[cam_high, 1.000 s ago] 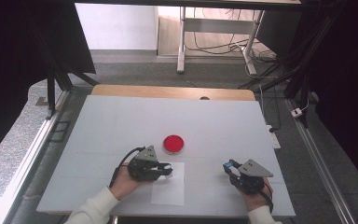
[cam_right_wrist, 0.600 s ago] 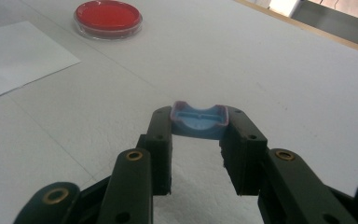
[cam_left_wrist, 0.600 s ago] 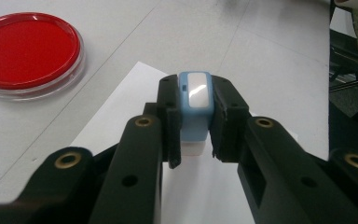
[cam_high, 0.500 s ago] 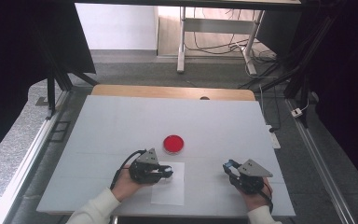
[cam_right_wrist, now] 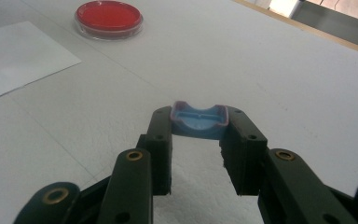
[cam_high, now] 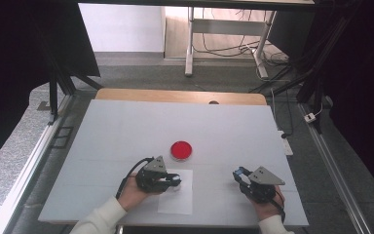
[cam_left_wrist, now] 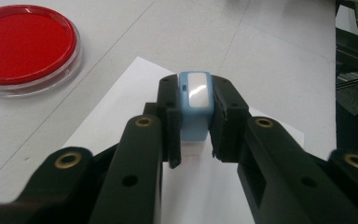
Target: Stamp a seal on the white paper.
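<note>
The blue stamp (cam_left_wrist: 194, 109) sits clamped between the 2 jaws of the left gripper (cam_left_wrist: 194, 121), its white base down on the sheet of paper (cam_left_wrist: 121, 116). In the high view the left gripper (cam_high: 171, 181) has slid slightly to the right since 1 second ago and now reaches further over the paper (cam_high: 177, 202). The blue cap (cam_right_wrist: 199, 120) is pinched between the 2 jaws of the right gripper (cam_right_wrist: 199, 135), just above the white table (cam_right_wrist: 284, 84); that gripper (cam_high: 240, 174) has kept its place. The red dish (cam_high: 180, 150) lies beyond the paper, unmoved.
</note>
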